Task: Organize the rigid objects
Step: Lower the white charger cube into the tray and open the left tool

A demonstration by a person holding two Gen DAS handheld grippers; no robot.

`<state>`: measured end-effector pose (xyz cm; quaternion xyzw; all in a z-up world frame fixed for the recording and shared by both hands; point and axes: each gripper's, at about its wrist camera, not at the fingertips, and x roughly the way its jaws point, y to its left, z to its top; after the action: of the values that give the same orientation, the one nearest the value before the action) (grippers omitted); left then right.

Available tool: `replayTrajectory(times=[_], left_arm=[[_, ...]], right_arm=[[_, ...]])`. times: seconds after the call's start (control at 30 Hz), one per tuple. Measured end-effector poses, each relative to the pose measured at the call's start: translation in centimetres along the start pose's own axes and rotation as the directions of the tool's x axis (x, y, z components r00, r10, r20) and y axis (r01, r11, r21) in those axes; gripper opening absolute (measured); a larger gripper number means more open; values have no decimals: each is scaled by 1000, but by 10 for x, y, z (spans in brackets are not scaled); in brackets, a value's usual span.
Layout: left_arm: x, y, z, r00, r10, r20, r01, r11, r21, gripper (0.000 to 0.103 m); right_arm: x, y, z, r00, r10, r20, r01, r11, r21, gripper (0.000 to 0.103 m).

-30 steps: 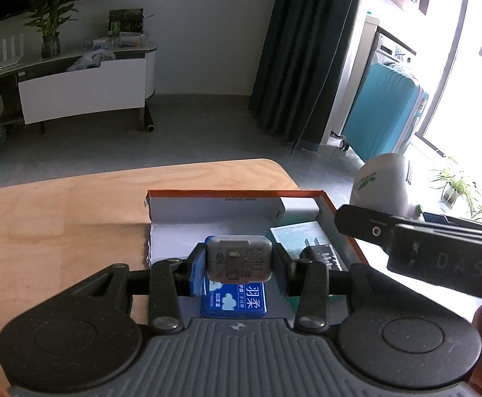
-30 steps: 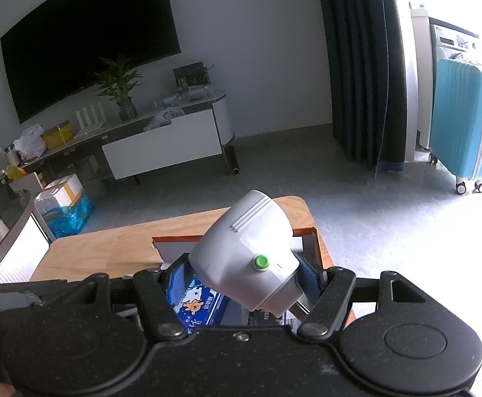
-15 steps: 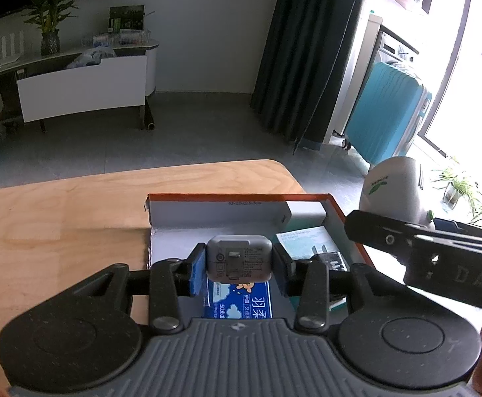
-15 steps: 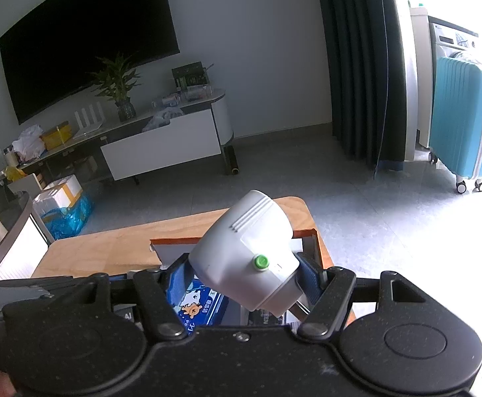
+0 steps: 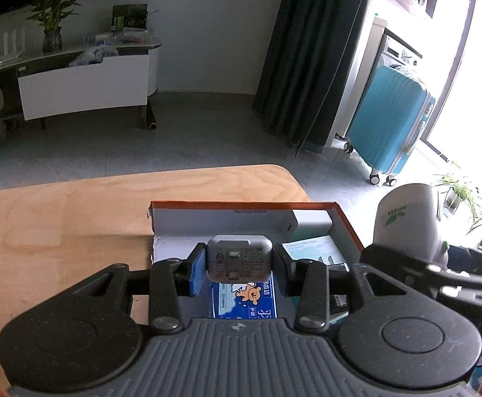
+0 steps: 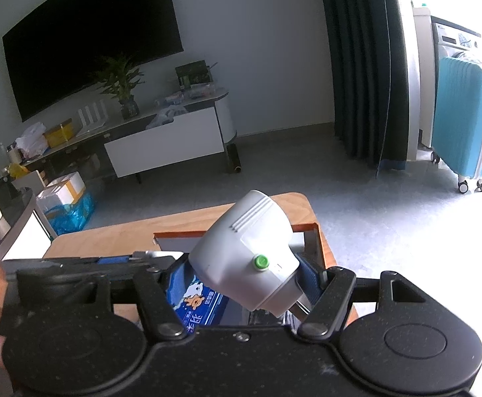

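Grippers both loaded above the orange-rimmed box (image 5: 347,221) on the table (image 5: 59,218).
Left hand-held gripper (image 5: 239,263) is clamped on a small grey charger (image 5: 239,261), held over the box with a blue tissue pack (image 5: 244,297) just beneath it. Right hand-held gripper (image 6: 244,276) grips a white device with a green button (image 6: 244,254), tilted, beside the left one, over the box's right side.

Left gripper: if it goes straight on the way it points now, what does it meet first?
Probably the blue packet in the orange box: the left gripper, shut on a grey charger, points down into it. Depth unclear.
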<state>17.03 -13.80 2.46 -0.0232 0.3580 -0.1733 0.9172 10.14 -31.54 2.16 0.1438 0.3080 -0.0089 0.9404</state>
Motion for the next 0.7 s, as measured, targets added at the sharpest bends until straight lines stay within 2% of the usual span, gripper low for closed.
replayTrajectory(times=[0.7], left_arm=[[12, 4, 12, 1000, 7, -3, -7, 1000, 2, 42]], right_arm=[[18, 1, 3, 1000, 14, -22, -14, 1000, -6, 80]])
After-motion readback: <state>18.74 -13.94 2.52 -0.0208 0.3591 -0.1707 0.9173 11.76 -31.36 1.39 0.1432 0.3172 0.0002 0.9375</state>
